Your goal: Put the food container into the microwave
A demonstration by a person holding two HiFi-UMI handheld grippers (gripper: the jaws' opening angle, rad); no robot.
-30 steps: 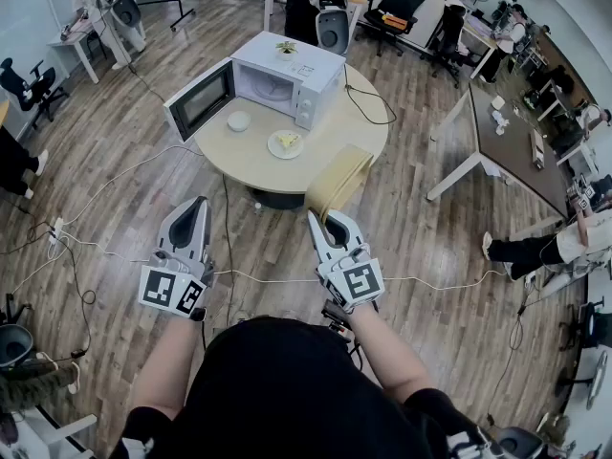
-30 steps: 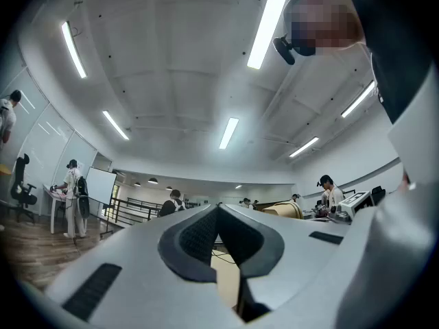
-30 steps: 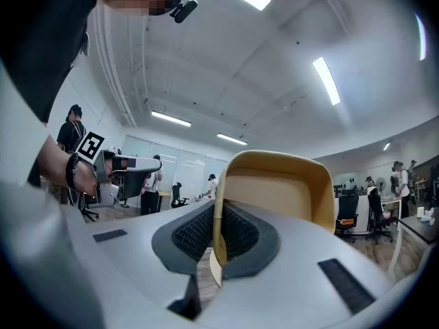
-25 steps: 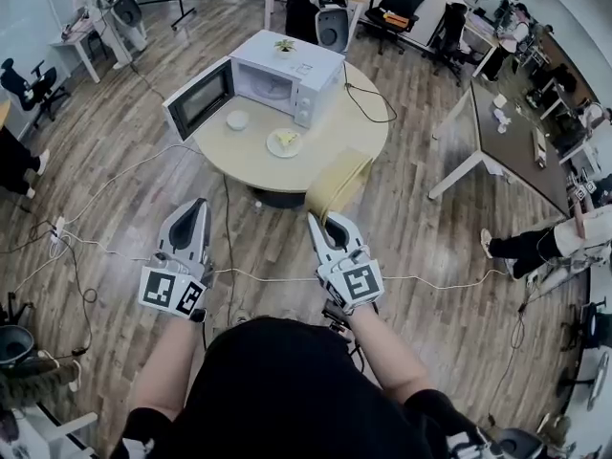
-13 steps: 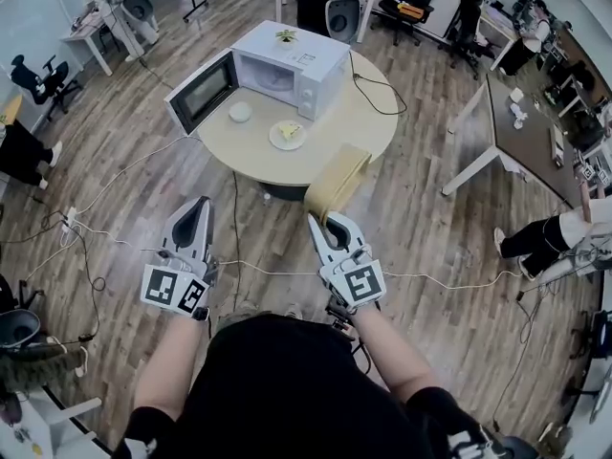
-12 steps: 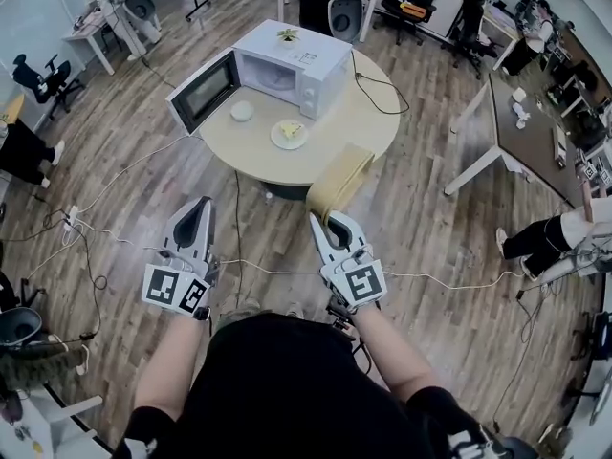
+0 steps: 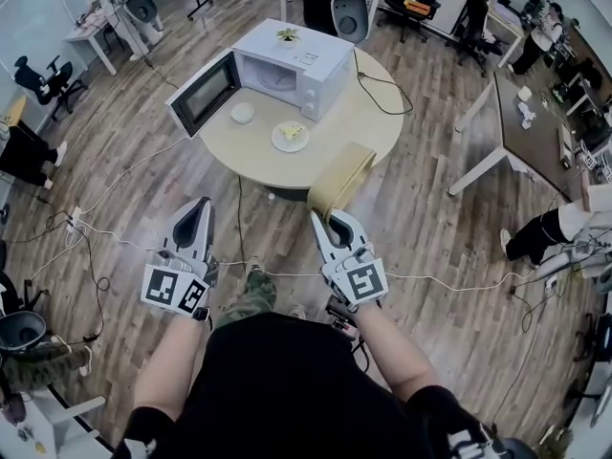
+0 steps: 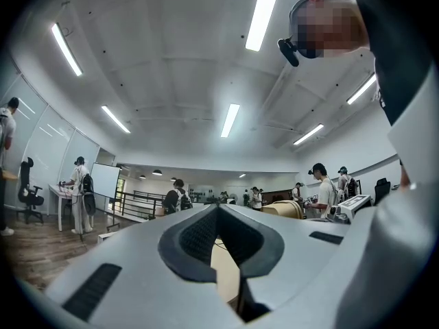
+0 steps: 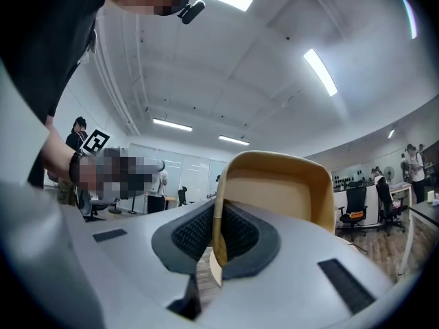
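Observation:
The food container (image 7: 291, 136), a shallow white dish with yellow food, sits on the round table (image 7: 361, 122) in front of the white microwave (image 7: 296, 63). The microwave's door (image 7: 203, 94) hangs open to the left. Both grippers are held side by side well short of the table, above the wooden floor. My left gripper (image 7: 200, 206) is shut and empty, its jaws meeting at the tip (image 8: 218, 208). My right gripper (image 7: 319, 219) is also shut with nothing held (image 9: 218, 208), pointing at the tan chair (image 9: 281, 190).
A small white round lid or bowl (image 7: 242, 113) lies left of the food container. The tan chair (image 7: 339, 175) stands at the table's near edge, just beyond the right gripper. Cables (image 7: 124, 175) trail over the floor. People, desks and office chairs ring the room.
The whole head view has shifted as the person steps toward the table, and a leg in camouflage trousers now shows between the grippers. Both grippers stay shut and level.

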